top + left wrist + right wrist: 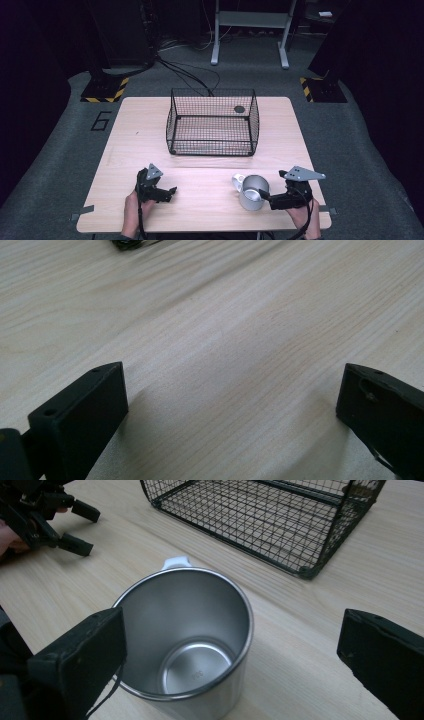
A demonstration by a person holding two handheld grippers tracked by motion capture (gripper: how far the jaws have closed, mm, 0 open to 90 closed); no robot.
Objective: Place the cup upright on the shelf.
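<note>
The left gripper [170,192] rested on the wooden table [210,210], jaws spread apart and holding nothing. Right of it stood the steel mug [252,192], upright, in front of the wire basket [212,122]. The right gripper [265,196] was parted around its rim; an off-centre squeeze could tip the mug.

Grey carpet floor [60,150] surrounds the wooden bench [145,115]; beyond the bench stand grey frame legs [216,35] in darkness.
</note>
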